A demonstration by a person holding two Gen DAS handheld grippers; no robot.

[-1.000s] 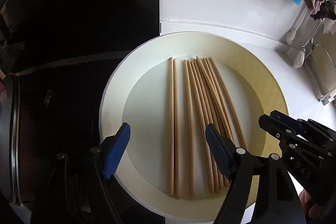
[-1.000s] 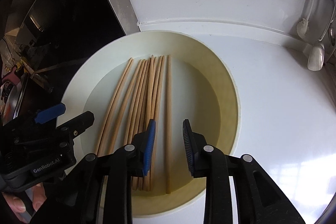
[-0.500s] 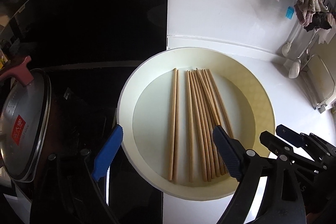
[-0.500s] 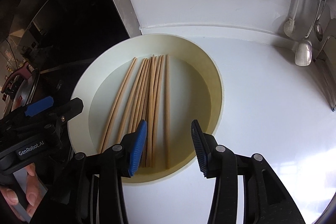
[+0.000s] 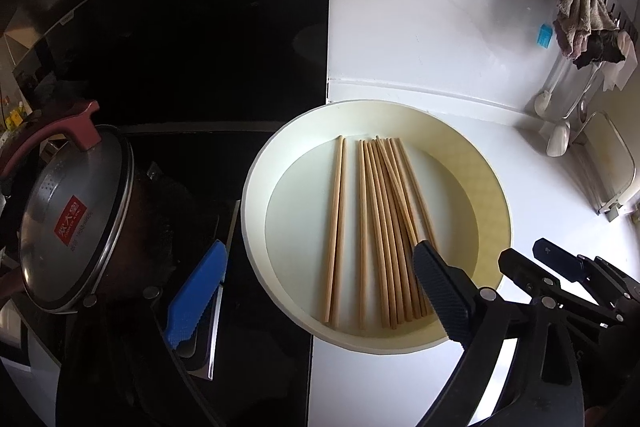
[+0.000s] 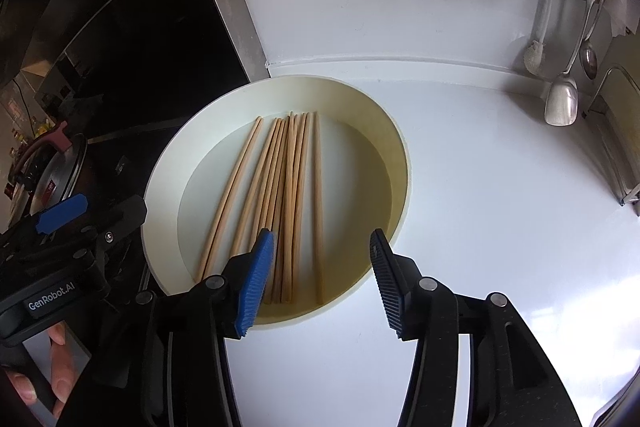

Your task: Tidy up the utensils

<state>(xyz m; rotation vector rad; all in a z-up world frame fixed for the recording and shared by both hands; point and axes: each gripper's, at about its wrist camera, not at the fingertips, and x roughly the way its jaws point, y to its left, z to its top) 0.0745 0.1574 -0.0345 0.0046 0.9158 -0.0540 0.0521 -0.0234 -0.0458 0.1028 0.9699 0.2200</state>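
Observation:
Several wooden chopsticks (image 5: 380,227) lie side by side on a round cream plate (image 5: 492,187) on the white counter; they also show in the right wrist view (image 6: 288,203) on the same plate (image 6: 396,163). My left gripper (image 5: 316,291) is open and empty above the plate's near left edge. My right gripper (image 6: 320,279) is open and empty above the plate's near edge. The right gripper's body shows in the left wrist view (image 5: 560,283), and the left gripper's body shows in the right wrist view (image 6: 68,239).
A black cooktop (image 5: 192,67) lies left of the plate with a lidded steel pot (image 5: 68,219) on it. Cloths (image 5: 584,23), a ladle (image 6: 564,99) and a spoon hang at the back right. A rack (image 5: 612,163) stands at the right edge.
Both grippers have pulled back and up from the plate, so it looks smaller. The right gripper's jaws have opened wider. The pot has come into the left view. The chopsticks have not moved.

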